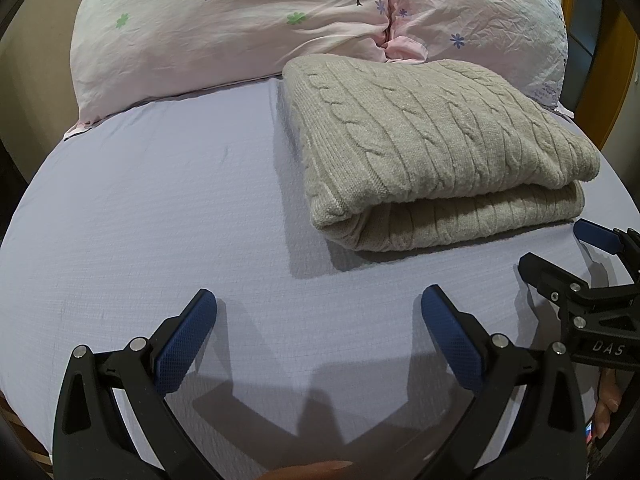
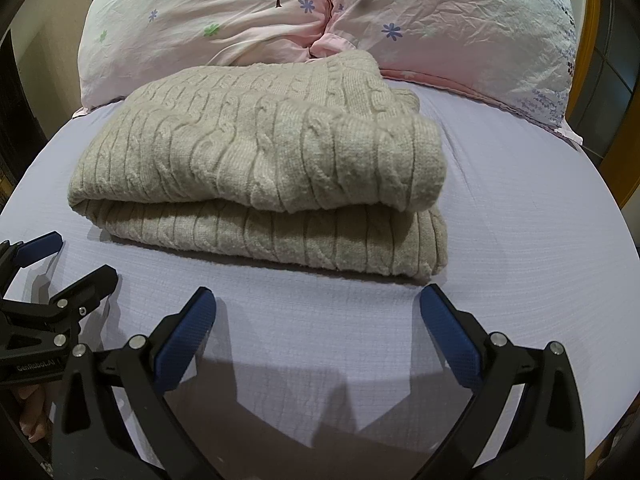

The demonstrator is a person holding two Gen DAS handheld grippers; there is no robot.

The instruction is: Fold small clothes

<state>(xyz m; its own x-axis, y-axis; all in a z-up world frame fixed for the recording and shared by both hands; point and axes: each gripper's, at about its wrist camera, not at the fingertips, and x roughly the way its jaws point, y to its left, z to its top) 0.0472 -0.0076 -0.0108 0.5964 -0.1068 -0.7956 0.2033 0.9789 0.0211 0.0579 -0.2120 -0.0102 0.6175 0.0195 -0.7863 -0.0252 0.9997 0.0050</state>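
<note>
Sweater: beige cable-knit sweater (image 2: 256, 172) is laid folded on the lavender-sheeted bed (image 1: 140, 220), probably touching the pink floral pillows (image 1: 224, 28).
Left gripper (image 1: 319, 308): fingers spread, nothing held.
Right gripper (image 2: 318, 308): fingers spread, nothing held.

Both grippers have black angular frames, silver screw heads and blue cross-hatched pads (image 1: 188, 344). The right gripper (image 1: 560, 248) carries white "DAS" lettering; the left gripper (image 2: 60, 256) reads "GenRobot.AI". Bare fingers (image 1: 608, 400) show beside the frames.

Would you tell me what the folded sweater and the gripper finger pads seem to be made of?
Folded sweater: soft beige knit, probably wool or acrylic yarn; raised cable ribs and fuzzy surface. Finger pads: blue, matte, likely rubber or textured plastic; fine diamond grid pattern.
</note>
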